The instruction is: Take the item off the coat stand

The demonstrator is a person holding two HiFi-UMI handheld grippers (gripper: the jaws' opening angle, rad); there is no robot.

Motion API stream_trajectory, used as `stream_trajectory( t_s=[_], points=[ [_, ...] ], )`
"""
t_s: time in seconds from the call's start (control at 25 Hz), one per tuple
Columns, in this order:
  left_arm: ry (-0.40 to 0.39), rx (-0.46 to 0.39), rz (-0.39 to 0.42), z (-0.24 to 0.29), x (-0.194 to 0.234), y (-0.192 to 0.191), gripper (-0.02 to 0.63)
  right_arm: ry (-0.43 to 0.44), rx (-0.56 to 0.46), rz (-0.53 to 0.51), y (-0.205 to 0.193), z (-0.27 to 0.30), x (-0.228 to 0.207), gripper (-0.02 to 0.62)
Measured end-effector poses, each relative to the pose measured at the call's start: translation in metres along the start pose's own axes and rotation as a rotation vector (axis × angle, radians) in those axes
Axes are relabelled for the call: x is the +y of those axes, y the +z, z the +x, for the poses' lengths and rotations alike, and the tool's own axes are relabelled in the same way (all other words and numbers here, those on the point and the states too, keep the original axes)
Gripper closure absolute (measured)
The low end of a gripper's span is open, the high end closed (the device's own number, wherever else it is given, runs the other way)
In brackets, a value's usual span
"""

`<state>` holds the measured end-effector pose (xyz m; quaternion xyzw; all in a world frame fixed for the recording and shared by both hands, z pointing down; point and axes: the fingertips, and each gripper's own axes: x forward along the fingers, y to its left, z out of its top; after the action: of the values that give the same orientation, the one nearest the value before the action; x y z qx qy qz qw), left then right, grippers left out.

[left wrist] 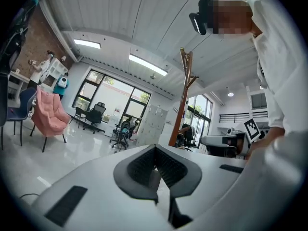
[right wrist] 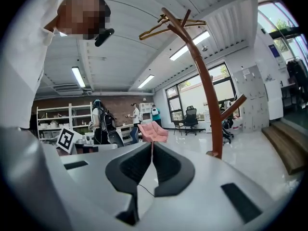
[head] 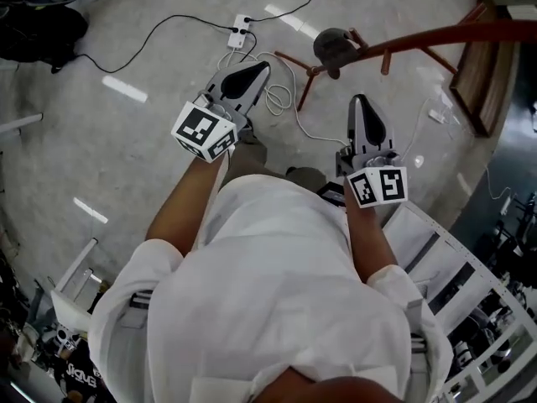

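Observation:
A brown wooden coat stand (right wrist: pixel 208 95) rises ahead and to the right of my right gripper (right wrist: pixel 152 146). A bare wooden hanger (right wrist: pixel 168 25) hangs from its top pegs, high above the jaws. Nothing lies between the right jaws, which are shut. In the head view the stand (head: pixel 436 35) leans in from the upper right down to its legs on the floor, just beyond the right gripper (head: pixel 358 101). My left gripper (head: pixel 256 67) points at the floor left of the legs. In the left gripper view the stand (left wrist: pixel 184 97) is far ahead, and the gripper (left wrist: pixel 155 150) is shut and empty.
A white power strip (head: pixel 241 30) with cables lies on the floor past the left gripper. A wooden step (head: pixel 477 65) stands at the right, and a white rack (head: pixel 457 267) beside the person. A pink chair (left wrist: pixel 48 113) and several people are across the room.

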<state>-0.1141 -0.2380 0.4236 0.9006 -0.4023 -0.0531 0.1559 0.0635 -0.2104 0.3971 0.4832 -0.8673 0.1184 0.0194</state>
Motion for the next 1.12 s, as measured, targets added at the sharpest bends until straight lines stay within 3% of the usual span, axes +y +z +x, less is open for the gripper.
stream_trajectory(
  t_s=[0.24,0.36,0.44,0.48,0.68,1.12],
  points=[
    [-0.118,0.062,0.003,0.055,0.028,-0.022,0.592,0.041,0.054,-0.039,-0.017,0.027,-0.002,0.569],
    [-0.129,0.099,-0.011,0.079,0.034,-0.041,0.587,0.088,0.081,-0.05,-0.026,0.035,-0.011,0.569],
    [-0.142,0.134,-0.013,0.095,0.044,-0.06,0.526,0.128,0.104,-0.043,-0.04,0.045,-0.017,0.569],
    [-0.156,0.154,-0.005,0.103,0.048,-0.07,0.488,0.152,0.119,-0.042,-0.048,0.051,-0.019,0.569],
    [-0.219,0.251,0.036,0.145,0.057,-0.124,0.475,0.289,0.193,-0.019,-0.08,0.072,-0.035,0.569],
    [-0.437,0.434,0.197,0.227,0.072,-0.227,0.431,0.449,0.322,0.013,-0.119,0.082,-0.033,0.569]
  ],
)
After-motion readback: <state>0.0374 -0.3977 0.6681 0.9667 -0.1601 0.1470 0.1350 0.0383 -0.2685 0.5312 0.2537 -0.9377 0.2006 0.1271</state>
